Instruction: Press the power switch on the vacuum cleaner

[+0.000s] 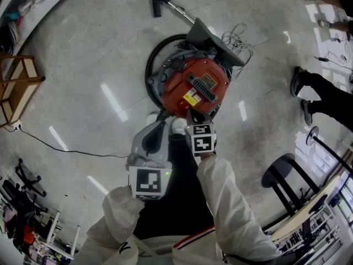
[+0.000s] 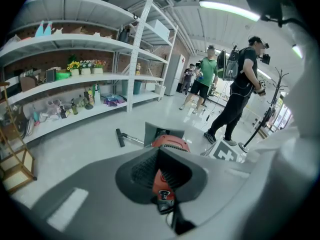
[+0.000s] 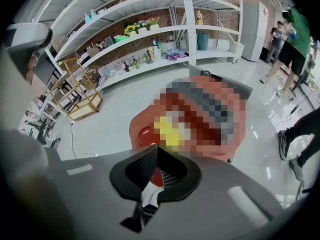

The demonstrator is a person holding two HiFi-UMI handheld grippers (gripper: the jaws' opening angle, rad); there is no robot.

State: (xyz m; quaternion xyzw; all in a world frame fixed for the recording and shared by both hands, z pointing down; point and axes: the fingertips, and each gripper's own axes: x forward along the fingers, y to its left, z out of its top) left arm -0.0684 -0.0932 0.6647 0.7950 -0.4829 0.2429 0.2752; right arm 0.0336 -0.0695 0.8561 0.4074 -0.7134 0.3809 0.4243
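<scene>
The red vacuum cleaner point(image 1: 194, 84) sits on the floor point(image 1: 99, 48) just beyond the right gripper point(image 3: 157, 147), its jaws closed on nothing, the left gripper point(image 2: 159, 149) likewise clenched empty beside it, and a slanted push could skid off the rounded shell or roll the cleaner away.

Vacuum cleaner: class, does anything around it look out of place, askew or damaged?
Nothing looks damaged. A loose tangle of cord lies on the floor beside the red vacuum cleaner, and its hose curls round it.
</scene>
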